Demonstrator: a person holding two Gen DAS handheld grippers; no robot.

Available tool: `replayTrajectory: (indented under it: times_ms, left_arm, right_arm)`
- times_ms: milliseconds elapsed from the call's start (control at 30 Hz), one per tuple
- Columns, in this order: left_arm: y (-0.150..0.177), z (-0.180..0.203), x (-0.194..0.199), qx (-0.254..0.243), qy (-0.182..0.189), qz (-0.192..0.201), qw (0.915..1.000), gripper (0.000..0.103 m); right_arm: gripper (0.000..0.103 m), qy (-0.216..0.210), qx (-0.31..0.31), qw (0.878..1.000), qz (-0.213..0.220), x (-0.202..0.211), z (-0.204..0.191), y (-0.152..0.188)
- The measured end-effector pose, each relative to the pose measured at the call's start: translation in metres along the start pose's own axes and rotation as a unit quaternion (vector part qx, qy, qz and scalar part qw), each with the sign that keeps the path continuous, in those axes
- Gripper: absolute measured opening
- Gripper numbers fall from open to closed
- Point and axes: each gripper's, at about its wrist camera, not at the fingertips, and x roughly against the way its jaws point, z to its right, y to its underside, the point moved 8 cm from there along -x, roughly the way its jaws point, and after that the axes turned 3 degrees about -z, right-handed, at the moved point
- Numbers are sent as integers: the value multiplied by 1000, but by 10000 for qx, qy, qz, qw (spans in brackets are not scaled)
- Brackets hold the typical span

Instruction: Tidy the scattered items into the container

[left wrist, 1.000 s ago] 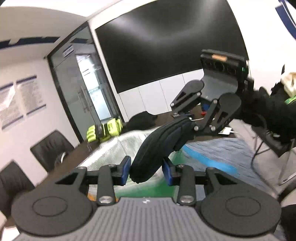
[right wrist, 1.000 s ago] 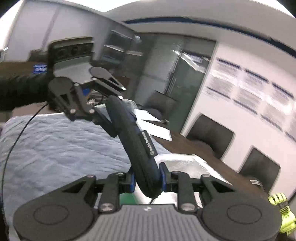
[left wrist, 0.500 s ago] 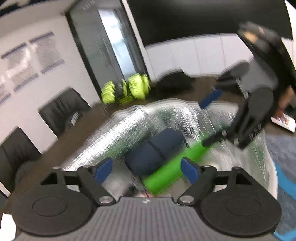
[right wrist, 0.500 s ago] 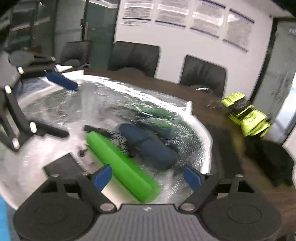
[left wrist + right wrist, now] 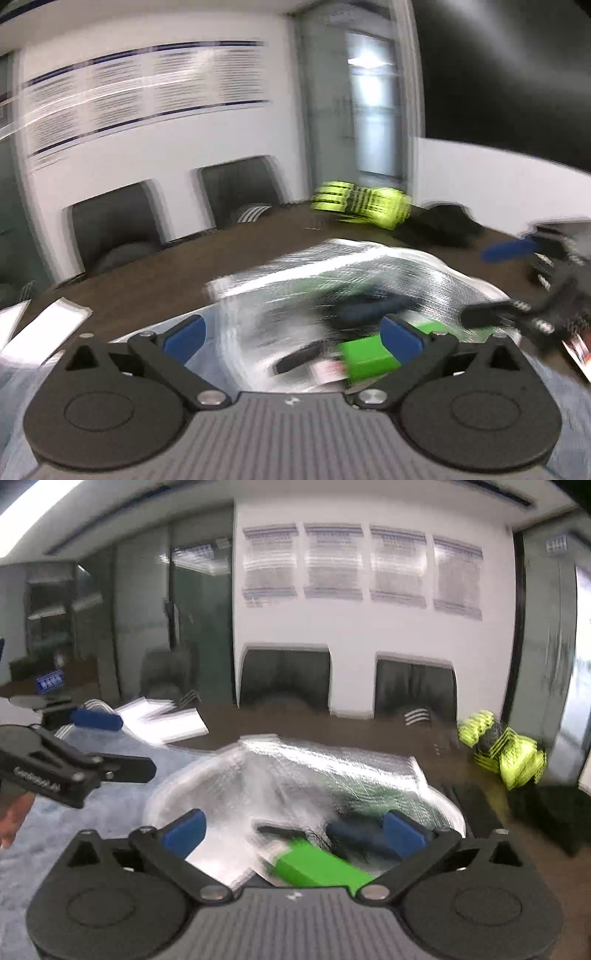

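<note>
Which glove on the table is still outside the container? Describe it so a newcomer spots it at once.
Start at the silver foil container on the brown table. Look past its far right corner, toward the glass door: the glove lies there on the bare tabletop. It is neon yellow with black stripes, unlike the dark things beside it.

White wall (image 5: pixel 369 627) with posted notices (image 5: pixel 362 565), black chairs (image 5: pixel 284 675) behind a brown table (image 5: pixel 155 280), glass door (image 5: pixel 376 122).
</note>
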Motion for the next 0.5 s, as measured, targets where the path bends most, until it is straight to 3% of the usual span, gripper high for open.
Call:
replayTrajectory:
  times_ms: [133, 233, 367, 500]
  left_arm:
    - [16, -30, 77, 121, -109, 705, 9974, 103]
    - [60, -53, 123, 344, -399, 996, 9936, 103]
    - [142, -88, 149, 881, -903, 793, 9888, 103]
    - [219, -133, 147, 2011, -1722, 165, 9642, 103]
  right_arm:
    - [103, -434, 248, 9965, 665, 41, -67, -9]
    - [103, -723, 108, 9911, 1110, 59, -111, 7]
    - [103, -1121, -196, 9872, 1118, 47, -161, 49]
    - [103, -938, -293, 9942, 431, -10, -203, 100]
